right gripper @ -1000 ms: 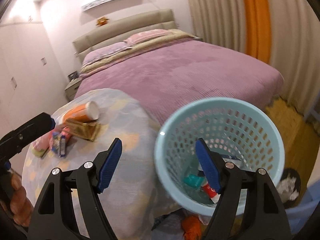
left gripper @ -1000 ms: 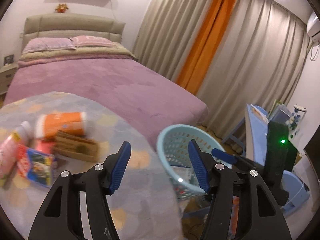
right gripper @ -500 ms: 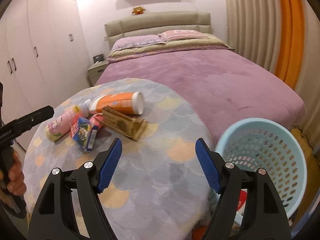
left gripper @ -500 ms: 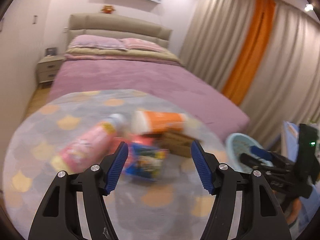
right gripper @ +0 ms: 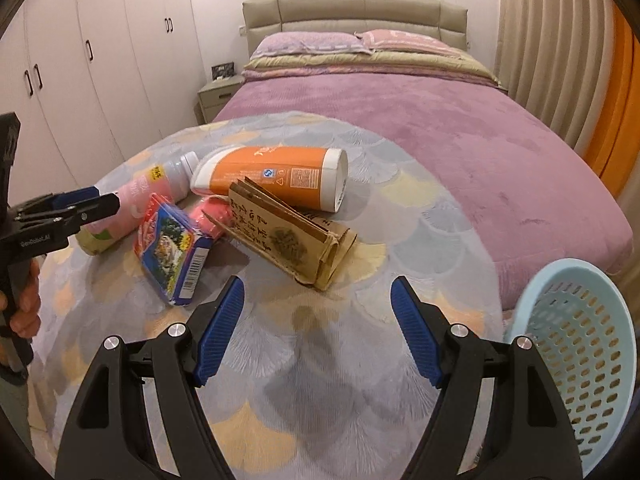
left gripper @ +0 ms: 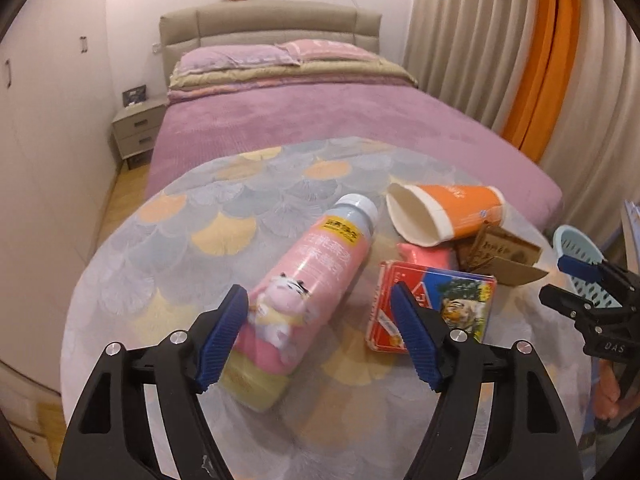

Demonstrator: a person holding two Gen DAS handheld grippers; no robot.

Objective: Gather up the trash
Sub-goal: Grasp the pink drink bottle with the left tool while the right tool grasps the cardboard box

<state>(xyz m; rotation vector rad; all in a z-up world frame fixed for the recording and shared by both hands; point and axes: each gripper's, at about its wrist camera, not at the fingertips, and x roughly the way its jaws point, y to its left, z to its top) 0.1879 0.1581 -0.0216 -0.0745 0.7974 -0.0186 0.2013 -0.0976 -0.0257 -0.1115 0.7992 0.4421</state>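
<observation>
Both grippers poised over a heap of trash on the round table, basket waiting off its right edge.

The round table (right gripper: 420, 216), draped in a fan-patterned cloth, carries all the trash bunched toward its left side, probably so each piece can be lifted singly; the pale blue basket (right gripper: 576, 344) stands just past the right edge, low enough for dropping things in. In the heap, a pink bottle (left gripper: 308, 280) lies on its side nearest the left edge, an orange cup (left gripper: 452, 212) lies tipped behind it, a flattened brown paper bag (right gripper: 288, 236) leans against the cup, and a red-and-blue carton (left gripper: 432, 304) rests in front. The left gripper (left gripper: 320, 340) has just been widening its jaws, which now straddle the bottle's base without pressing it. The right gripper (right gripper: 316, 330) hangs spread and empty over bare cloth.
</observation>
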